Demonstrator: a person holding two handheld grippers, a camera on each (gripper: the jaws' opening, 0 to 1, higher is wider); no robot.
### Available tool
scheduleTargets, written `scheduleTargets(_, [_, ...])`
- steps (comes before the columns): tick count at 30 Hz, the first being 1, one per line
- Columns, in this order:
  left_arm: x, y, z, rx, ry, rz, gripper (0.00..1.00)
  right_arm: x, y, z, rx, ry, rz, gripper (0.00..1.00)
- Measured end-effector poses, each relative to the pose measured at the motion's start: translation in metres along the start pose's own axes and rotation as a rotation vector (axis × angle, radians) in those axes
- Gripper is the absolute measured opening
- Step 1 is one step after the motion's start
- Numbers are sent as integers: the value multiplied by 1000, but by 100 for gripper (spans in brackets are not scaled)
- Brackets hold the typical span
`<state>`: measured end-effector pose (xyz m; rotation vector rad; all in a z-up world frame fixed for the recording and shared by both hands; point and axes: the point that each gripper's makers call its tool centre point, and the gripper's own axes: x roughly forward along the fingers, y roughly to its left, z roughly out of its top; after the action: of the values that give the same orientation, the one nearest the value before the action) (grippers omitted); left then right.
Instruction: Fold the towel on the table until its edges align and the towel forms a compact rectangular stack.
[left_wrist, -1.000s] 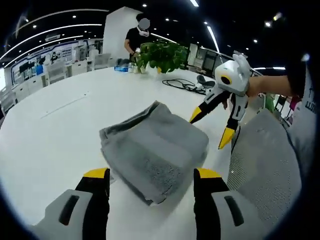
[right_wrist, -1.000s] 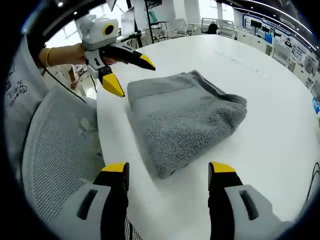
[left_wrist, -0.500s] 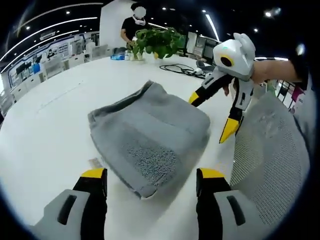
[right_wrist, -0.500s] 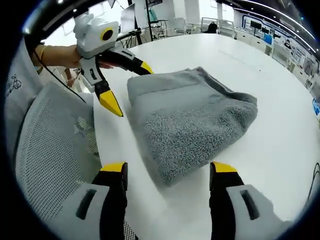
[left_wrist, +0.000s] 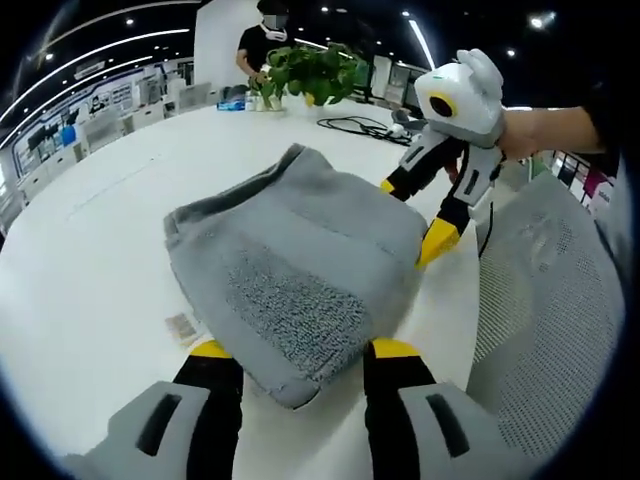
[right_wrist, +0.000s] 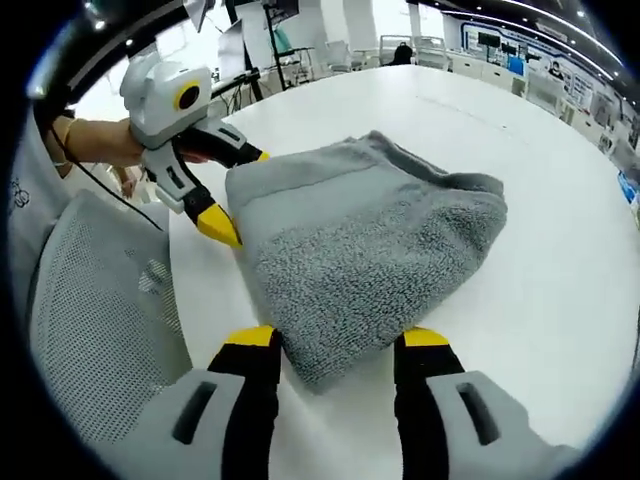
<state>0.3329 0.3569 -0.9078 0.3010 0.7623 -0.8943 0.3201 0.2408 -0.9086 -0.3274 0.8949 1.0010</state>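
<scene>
A grey towel (left_wrist: 290, 270) lies folded in a thick stack on the white table (left_wrist: 90, 250). My left gripper (left_wrist: 300, 352) is open, and the towel's near corner sits between its yellow-tipped jaws. My right gripper (left_wrist: 412, 215) comes in from the right, open, with its jaws on either side of the towel's right corner. In the right gripper view the towel (right_wrist: 370, 250) fills the middle, and its near corner lies between the open jaws of my right gripper (right_wrist: 335, 345). There my left gripper (right_wrist: 238, 190) straddles the towel's left edge.
A grey mesh chair back (left_wrist: 540, 300) stands against the table edge, and it is at the left (right_wrist: 100, 310) in the right gripper view. At the table's far side are a potted plant (left_wrist: 315, 75), black cables (left_wrist: 365, 125) and a person (left_wrist: 265, 30). A small sticker (left_wrist: 183, 328) lies beside the towel.
Both grippers have come in to the towel, and their jaws have narrowed. Each now has a towel corner between its jaws. The towel has stayed where it lay.
</scene>
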Motion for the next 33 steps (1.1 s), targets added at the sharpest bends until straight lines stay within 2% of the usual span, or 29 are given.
scheduleTargets(4, [3, 2, 0, 5, 4, 7, 47, 3, -6, 3, -9, 4, -14, 44])
scheduleTargets(11, [9, 18, 5, 24, 4, 39, 43, 10, -21, 12, -20, 6, -22, 44])
scheduleTargets(22, [25, 54, 23, 14, -14, 87, 42, 21, -56, 35, -38, -12, -57, 43])
scheduleTargets(30, [33, 81, 35, -29, -44, 107, 42, 32, -83, 54, -39, -18, -78, 43])
scheduleTargets(33, [37, 92, 41, -51, -66, 111, 41, 34, -95, 61, -11, -31, -106, 43])
